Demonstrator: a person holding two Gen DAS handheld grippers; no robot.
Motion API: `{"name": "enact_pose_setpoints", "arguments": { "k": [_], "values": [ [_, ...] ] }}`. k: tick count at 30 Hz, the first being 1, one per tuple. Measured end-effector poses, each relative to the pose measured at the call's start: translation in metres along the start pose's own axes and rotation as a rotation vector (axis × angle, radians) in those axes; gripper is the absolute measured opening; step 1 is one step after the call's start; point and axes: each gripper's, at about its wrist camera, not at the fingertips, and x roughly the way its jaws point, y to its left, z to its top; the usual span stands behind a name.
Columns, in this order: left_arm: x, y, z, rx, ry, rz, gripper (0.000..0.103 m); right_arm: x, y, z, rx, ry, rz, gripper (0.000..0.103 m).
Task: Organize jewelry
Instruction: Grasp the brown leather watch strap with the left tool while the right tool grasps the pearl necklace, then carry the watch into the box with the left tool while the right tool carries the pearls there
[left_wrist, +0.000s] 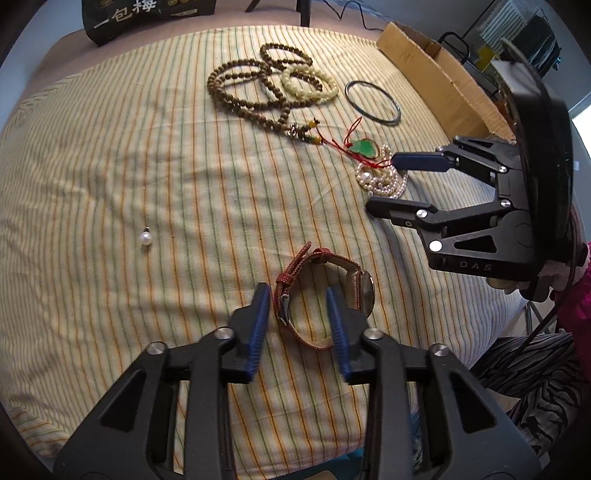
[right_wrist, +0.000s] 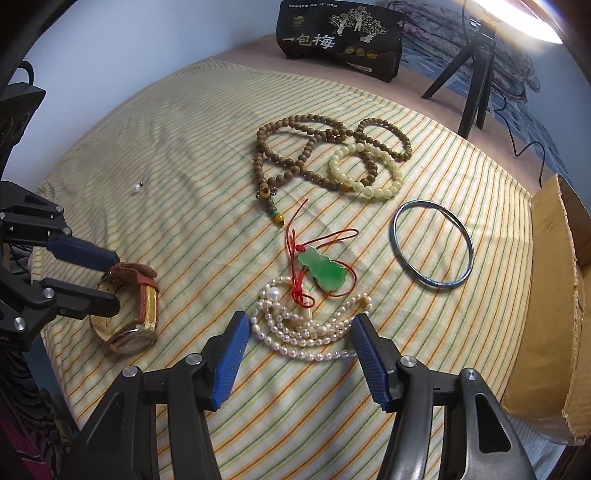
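A watch with a red-brown strap (left_wrist: 325, 291) (right_wrist: 129, 306) lies on the striped cloth (left_wrist: 147, 166). My left gripper (left_wrist: 297, 295) (right_wrist: 116, 280) is open, its fingers astride the strap's buckle side. A pile of pearl strands (right_wrist: 306, 328) (left_wrist: 380, 181) lies between the fingers of my open right gripper (right_wrist: 299, 325) (left_wrist: 382, 182). A green jade pendant on red cord (right_wrist: 323, 269) (left_wrist: 364, 147), brown wooden beads (right_wrist: 306, 147) (left_wrist: 255, 88), a pale bead bracelet (right_wrist: 365, 173) (left_wrist: 310, 83), a thin bangle (right_wrist: 432, 247) (left_wrist: 373, 103) and a single pearl (left_wrist: 145, 238) (right_wrist: 136, 188) lie around.
A cardboard box (right_wrist: 554, 295) (left_wrist: 439, 74) stands along the right side. A black printed bag (right_wrist: 340, 40) (left_wrist: 147, 14) and a black tripod (right_wrist: 476, 74) stand at the back. The cloth (right_wrist: 184, 147) covers the surface.
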Motion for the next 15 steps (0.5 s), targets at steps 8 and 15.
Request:
{"name": "enact_pose_setpoints", "arguments": {
  "k": [8,15],
  "values": [
    [0.009,0.011,0.003,-0.035,0.024,-0.008,0.015,-0.004,-0.006,-0.007,0.024,0.009,0.029,0.024],
    [0.011,0.012,0.003,-0.031,0.021,0.013,0.008,-0.01,-0.004,-0.012,0.021,0.026,0.023,0.005]
  ]
}}
